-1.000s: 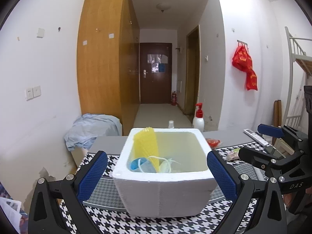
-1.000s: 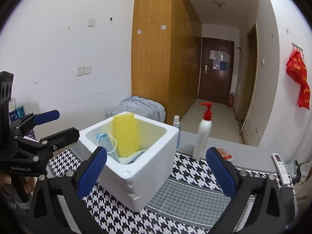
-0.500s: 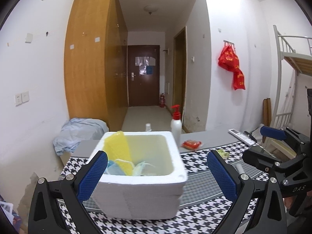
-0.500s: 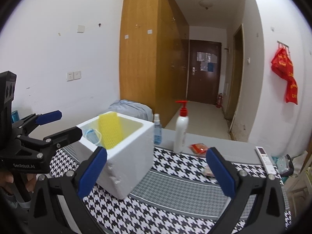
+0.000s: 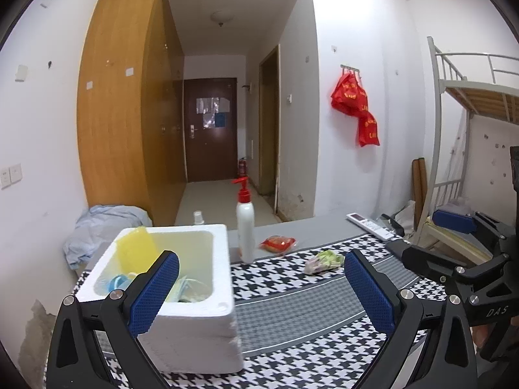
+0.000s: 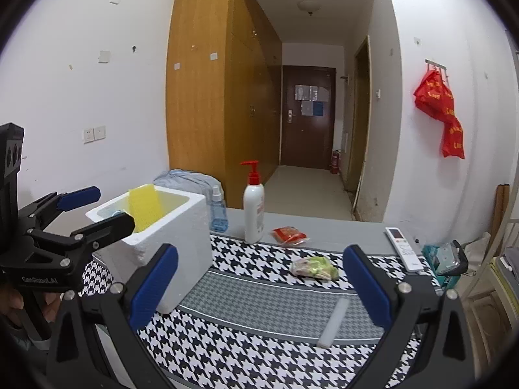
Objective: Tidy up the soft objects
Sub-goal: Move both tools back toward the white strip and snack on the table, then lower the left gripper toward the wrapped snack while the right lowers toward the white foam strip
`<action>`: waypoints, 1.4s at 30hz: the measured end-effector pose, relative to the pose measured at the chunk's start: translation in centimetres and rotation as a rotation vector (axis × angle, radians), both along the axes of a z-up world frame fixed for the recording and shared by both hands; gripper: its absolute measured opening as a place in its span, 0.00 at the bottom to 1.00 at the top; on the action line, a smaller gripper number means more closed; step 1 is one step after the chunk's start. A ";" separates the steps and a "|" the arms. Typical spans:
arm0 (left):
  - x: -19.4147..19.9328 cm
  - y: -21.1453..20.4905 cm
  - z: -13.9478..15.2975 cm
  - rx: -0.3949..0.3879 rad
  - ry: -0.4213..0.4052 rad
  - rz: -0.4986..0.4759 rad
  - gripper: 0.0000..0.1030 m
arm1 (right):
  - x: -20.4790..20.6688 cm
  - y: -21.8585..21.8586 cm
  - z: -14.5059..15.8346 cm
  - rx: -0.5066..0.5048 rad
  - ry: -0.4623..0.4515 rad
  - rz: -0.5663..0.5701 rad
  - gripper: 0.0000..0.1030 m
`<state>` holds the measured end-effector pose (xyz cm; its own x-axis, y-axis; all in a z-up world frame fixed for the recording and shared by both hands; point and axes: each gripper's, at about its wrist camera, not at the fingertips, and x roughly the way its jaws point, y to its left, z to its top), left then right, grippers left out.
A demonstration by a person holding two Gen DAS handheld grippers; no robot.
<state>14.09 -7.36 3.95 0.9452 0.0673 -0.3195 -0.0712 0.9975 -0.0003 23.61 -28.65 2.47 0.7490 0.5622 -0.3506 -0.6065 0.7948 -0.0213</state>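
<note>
The crumpled green-and-pink soft packet [image 6: 314, 268] lay on the houndstooth tablecloth [image 6: 259, 350], ahead of the right gripper [image 6: 259, 287], well right of the white foam box [image 6: 168, 236]. Both it and the left gripper [image 5: 259, 287] were spread, empty; the right was nearer.

Both grippers [image 5: 259, 287] [image 6: 259, 287] wide open, empty
</note>
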 end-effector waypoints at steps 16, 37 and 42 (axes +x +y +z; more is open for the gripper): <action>2.5 -2.6 -1.6 -0.022 0.047 -0.060 0.99 | 1.2 -3.0 -1.3 -0.004 0.016 -0.067 1.00; 6.0 -4.7 -4.3 -0.067 0.136 -0.072 0.99 | 3.7 -5.8 -4.1 -0.014 0.087 -0.089 1.00; 6.9 -5.0 -4.8 -0.058 0.151 -0.061 0.99 | 4.3 -5.9 -4.4 -0.021 0.097 -0.084 1.00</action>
<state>20.95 -12.39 -0.85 0.8878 -0.0114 -0.4602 -0.0139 0.9986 -0.0515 27.89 -34.55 -1.91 0.7549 0.4911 -0.4347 -0.5381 0.8427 0.0175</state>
